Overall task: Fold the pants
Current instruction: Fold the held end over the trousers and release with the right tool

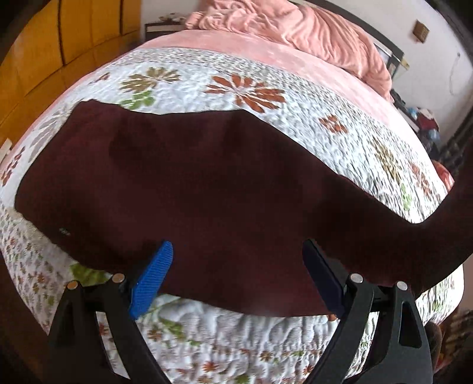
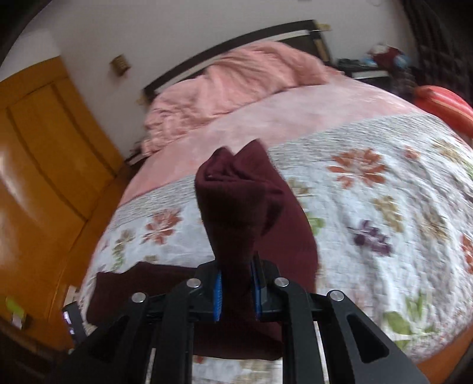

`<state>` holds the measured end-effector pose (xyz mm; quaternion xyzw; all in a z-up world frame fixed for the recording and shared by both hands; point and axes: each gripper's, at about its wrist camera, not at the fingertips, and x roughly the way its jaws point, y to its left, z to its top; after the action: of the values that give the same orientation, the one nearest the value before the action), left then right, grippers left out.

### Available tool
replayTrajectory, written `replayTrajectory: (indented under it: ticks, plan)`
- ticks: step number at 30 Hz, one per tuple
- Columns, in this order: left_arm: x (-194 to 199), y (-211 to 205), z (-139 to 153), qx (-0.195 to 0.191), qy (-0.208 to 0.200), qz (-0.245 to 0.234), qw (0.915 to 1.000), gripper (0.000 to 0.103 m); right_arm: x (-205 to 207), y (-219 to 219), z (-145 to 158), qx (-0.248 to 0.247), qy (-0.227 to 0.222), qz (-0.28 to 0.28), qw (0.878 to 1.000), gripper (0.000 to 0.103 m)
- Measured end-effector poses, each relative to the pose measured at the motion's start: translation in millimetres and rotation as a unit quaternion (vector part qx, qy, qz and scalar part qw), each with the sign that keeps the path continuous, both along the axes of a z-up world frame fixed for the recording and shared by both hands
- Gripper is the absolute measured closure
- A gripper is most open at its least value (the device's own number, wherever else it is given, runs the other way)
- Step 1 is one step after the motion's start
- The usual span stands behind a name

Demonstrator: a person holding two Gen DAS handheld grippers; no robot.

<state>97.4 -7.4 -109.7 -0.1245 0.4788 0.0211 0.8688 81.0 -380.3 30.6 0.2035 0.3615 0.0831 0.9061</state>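
Note:
Dark maroon pants point(image 1: 201, 189) lie spread across a floral quilt point(image 1: 207, 82) on a bed. One end rises off the bed toward the right edge of the left wrist view. My left gripper point(image 1: 236, 263) is open, its blue pads wide apart just above the near edge of the pants. My right gripper point(image 2: 236, 289) is shut on a bunched end of the pants point(image 2: 236, 201), held up above the quilt point(image 2: 369, 206); the cloth sticks up past the fingertips.
A crumpled pink blanket point(image 1: 295, 26) lies at the head of the bed, over a pink sheet point(image 2: 266, 118). Yellow wooden wardrobe doors point(image 2: 38, 165) stand on the left. Cluttered items point(image 1: 425, 121) sit beside the bed's right side.

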Motion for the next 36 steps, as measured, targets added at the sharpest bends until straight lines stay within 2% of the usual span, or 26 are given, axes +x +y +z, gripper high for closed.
replayTrajectory:
  ticks: [4,8,14,18,19,20,22,24,25,26,29,30,32,34,36]
  plan:
    - [-6,17,5,-0.009,-0.008,0.016,0.9998,0.014,11,51,2,-0.008,-0.001,0.049,0.999,0.087]
    - [-14,34,8,-0.015,-0.012,0.037,0.9991,0.014,20,109,-16,-0.032,0.016,0.088,0.995,0.087]
    - [-22,53,6,-0.032,-0.008,0.062,0.9975,0.014,25,181,-73,-0.080,0.054,0.132,0.987,0.087]
    - [-27,63,6,-0.035,-0.008,0.071,0.9968,0.014,18,221,-117,-0.147,0.097,0.166,0.970,0.087]
    - [-28,65,6,-0.036,-0.007,0.073,0.9967,0.014,15,223,-123,-0.157,0.102,0.168,0.968,0.087]
    - [-28,66,6,-0.038,-0.007,0.075,0.9965,0.014,13,225,-132,-0.163,0.110,0.172,0.965,0.081]
    - [-29,67,5,-0.041,-0.005,0.077,0.9962,0.014,9,223,-142,-0.155,0.125,0.192,0.961,0.072]
    - [-27,66,5,-0.047,-0.004,0.076,0.9960,0.014,5,219,-140,-0.130,0.127,0.219,0.959,0.044]
    - [-26,63,6,-0.048,-0.003,0.073,0.9962,0.014,0,212,-134,-0.097,0.128,0.235,0.959,0.038]
    - [-25,60,7,-0.049,-0.004,0.070,0.9964,0.014,-3,206,-128,-0.075,0.126,0.239,0.960,0.027]
    - [-17,41,16,-0.047,-0.012,0.040,0.9980,0.014,-15,164,-98,0.002,0.100,0.234,0.967,0.023]
    - [-14,33,18,-0.044,-0.015,0.028,0.9985,0.014,-17,146,-90,0.011,0.094,0.216,0.972,0.022]
    - [-8,14,23,-0.036,-0.020,0.003,0.9992,0.013,-18,108,-81,-0.002,0.095,0.158,0.983,0.020]
    - [3,-15,24,-0.020,-0.019,-0.035,0.9990,0.013,-16,69,-85,-0.008,0.108,0.103,0.989,0.020]
    - [11,-41,23,0.002,-0.022,-0.064,0.9977,0.013,-13,27,-103,0.015,0.145,0.053,0.988,0.019]
